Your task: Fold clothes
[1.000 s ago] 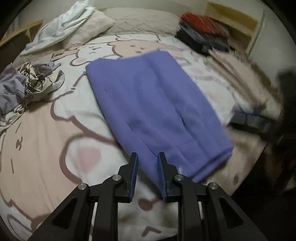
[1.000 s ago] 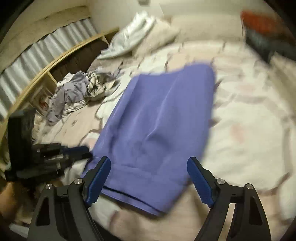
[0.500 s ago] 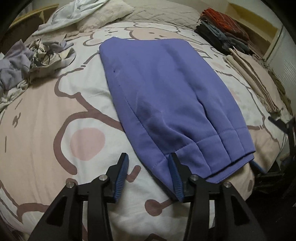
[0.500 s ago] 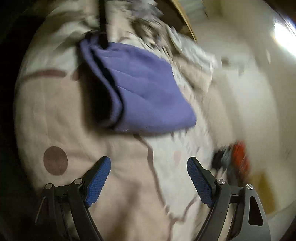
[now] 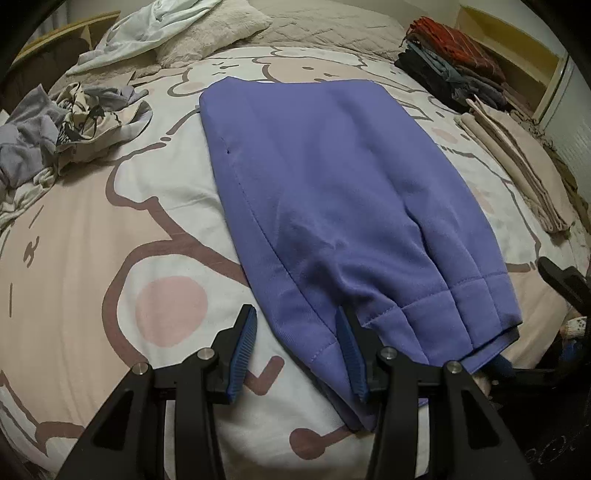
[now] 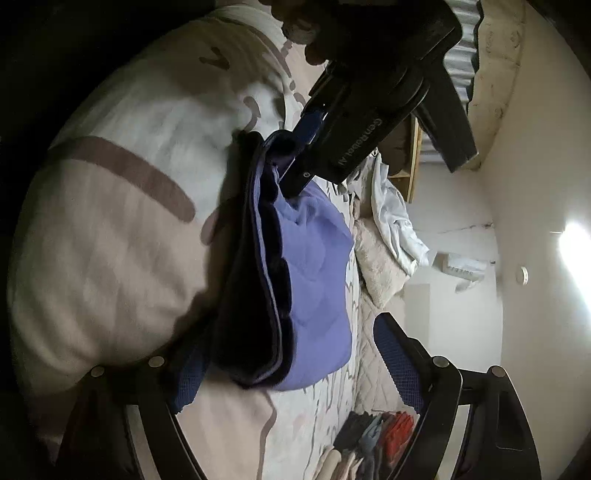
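Observation:
A purple garment (image 5: 332,184) lies folded lengthwise on the cartoon-print bedsheet (image 5: 92,229), its stitched hems toward me. My left gripper (image 5: 295,325) stands open over the near left hem corner; the cloth lies between the jaws and the left pad is clear of it. My right gripper (image 6: 291,328), rolled onto its side at the bed's edge, is wide open around the layered near right corner of the purple garment (image 6: 314,277). The pads do not press it. In the right wrist view the left gripper (image 6: 295,155) is at the far hem corner.
A heap of unfolded clothes (image 5: 55,129) lies at the left. A stack of folded dark and red clothes (image 5: 454,66) and folded beige cloth (image 5: 517,158) sit along the right. A pillow (image 5: 214,33) and white cloth (image 5: 147,29) are at the head.
The left jaws went from nearly shut to apart and settled lower over the hem corner. The right gripper rolled onto its side and dropped to the garment's corner at the bed edge.

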`<state>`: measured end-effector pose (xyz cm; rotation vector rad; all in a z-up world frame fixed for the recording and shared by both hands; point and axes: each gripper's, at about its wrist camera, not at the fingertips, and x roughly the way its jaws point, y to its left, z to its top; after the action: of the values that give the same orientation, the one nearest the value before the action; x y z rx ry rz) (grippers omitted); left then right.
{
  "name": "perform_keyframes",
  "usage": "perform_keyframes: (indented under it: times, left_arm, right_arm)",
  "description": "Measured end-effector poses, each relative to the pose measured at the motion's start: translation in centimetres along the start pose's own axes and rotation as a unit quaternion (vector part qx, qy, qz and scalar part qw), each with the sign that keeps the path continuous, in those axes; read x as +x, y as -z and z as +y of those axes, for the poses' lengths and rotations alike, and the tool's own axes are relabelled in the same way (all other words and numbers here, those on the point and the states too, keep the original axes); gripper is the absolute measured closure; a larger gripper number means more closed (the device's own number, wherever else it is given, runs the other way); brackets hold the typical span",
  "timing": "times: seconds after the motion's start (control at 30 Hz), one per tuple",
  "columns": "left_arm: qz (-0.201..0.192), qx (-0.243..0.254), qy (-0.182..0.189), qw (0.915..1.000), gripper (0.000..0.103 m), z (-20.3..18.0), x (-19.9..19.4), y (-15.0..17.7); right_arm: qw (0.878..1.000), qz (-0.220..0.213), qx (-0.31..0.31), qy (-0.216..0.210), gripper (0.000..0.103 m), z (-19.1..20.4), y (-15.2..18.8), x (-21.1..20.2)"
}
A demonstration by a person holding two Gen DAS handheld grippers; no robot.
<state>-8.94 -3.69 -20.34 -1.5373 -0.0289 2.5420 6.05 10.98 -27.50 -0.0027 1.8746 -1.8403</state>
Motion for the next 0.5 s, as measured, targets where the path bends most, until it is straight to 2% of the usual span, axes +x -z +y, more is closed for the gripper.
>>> perform_keyframes:
  times: [0.13, 0.17, 0.2, 0.27, 0.3, 0.4, 0.5]
  left_arm:
    - [-0.006, -0.007, 0.0, 1.0, 0.057, 0.1, -0.1, 0.1]
    - [-0.008, -0.006, -0.002, 0.9999, 0.057, 0.0, -0.1, 0.1]
    - [-0.012, -0.004, -0.009, 0.9999, 0.057, -0.1, -0.3, 0.1]
    - [-0.041, 0.01, -0.037, 0.9984, 0.057, -0.6, -1.5, 0.2]
    - [-0.064, 0.023, -0.051, 0.9964, 0.057, -0.9, -2.5, 0.4]
    - [-0.145, 0.075, -0.089, 0.9826, 0.055, -1.3, -6.3, 1.4]
    - [-0.206, 0.15, -0.134, 0.9578, 0.041, -1.6, -9.4, 3.8]
  right_arm:
    - [1.0, 0.001, -0.004, 0.0, 0.018, -0.5, -0.8, 0.7]
    - [1.0, -0.002, -0.007, 0.005, 0.028, -0.5, -1.0, 0.8]
    - [1.0, -0.008, -0.011, 0.01, 0.053, -0.4, -1.2, 0.8]
    - [1.0, -0.005, -0.018, 0.006, 0.076, -0.3, -1.6, 1.4]
    - [1.0, -0.003, -0.021, 0.003, 0.078, -0.3, -1.8, 1.7]
    - [0.998, 0.014, 0.04, -0.054, 0.081, -2.8, -2.1, 2.2]
    - [0.987, 0.035, 0.117, -0.107, 0.081, -6.5, -1.9, 3.1]
